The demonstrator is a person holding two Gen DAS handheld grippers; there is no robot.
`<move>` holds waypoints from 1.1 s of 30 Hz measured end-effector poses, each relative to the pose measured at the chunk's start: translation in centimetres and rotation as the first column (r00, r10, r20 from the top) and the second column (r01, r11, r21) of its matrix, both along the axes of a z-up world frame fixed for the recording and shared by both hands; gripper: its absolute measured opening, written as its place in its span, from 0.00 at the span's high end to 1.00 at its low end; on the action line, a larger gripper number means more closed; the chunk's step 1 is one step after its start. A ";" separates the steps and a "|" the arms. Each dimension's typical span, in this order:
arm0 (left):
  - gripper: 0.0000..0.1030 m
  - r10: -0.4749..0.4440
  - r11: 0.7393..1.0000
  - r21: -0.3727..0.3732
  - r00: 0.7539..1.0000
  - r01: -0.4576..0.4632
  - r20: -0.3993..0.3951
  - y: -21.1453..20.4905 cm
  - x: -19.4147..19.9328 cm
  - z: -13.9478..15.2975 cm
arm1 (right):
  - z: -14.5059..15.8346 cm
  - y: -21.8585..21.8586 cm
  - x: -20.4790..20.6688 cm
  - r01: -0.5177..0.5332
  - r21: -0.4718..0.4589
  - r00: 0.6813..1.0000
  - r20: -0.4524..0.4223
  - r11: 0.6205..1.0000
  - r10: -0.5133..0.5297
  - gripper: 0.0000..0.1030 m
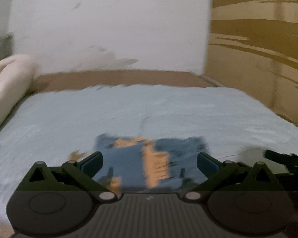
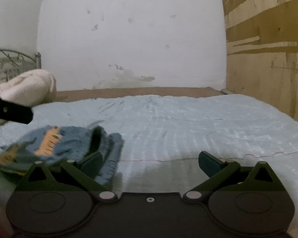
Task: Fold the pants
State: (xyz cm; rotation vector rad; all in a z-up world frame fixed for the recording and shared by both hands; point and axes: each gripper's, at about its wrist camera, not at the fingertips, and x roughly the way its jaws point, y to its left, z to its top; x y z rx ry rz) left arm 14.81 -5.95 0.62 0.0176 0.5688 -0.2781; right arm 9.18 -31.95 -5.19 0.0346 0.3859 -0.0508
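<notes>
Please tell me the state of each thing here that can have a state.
pants: folded into a small bundle, lying on the bed, held by no gripper
left gripper: open, over the pants
right gripper: open, nothing between its fingers
blue blanket: spread over the bed, slightly wrinkled

Both tools are built alike. The left tongs (image 1: 149, 163) are matte black: two round housings at the base, each with a shallow circular recess, flank a finely ribbed centre plate bearing a small pale mark. Angled link arms with triangular cut-outs run forward, pinned by silvery round rivets, to short fingers faced with dark blue pads (image 1: 207, 164). The right tongs (image 2: 149, 163) match (their centre plate is smooth, with one small ringed hole).
</notes>
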 end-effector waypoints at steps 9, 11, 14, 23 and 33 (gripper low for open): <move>0.01 0.277 0.951 -0.083 0.942 -0.296 -0.189 6.5 1.2 -3.9 | 0.8 2.2 0.8 -0.174 0.241 0.976 -0.085 0.955 0.199 0.01; 0.01 0.289 0.940 -0.106 0.923 -0.324 -0.255 7.3 1.6 -4.9 | 0.7 2.7 1.3 -0.224 0.308 0.955 -0.120 0.925 0.271 0.01; 0.01 0.277 0.944 -0.110 0.926 -0.313 -0.256 7.9 0.8 -5.5 | 0.6 3.7 2.2 -0.253 0.377 0.925 -0.175 0.891 0.337 0.01; 0.01 0.242 0.963 -0.057 0.941 -0.262 -0.238 6.7 -0.6 -6.0 | 0.5 3.8 3.8 -0.154 0.535 0.923 -0.222 0.831 0.315 0.01; 0.01 0.242 0.963 -0.061 0.939 -0.264 -0.244 6.4 -0.9 -5.7 | 0.9 3.4 4.7 -0.002 0.534 0.949 -0.266 0.845 0.171 0.35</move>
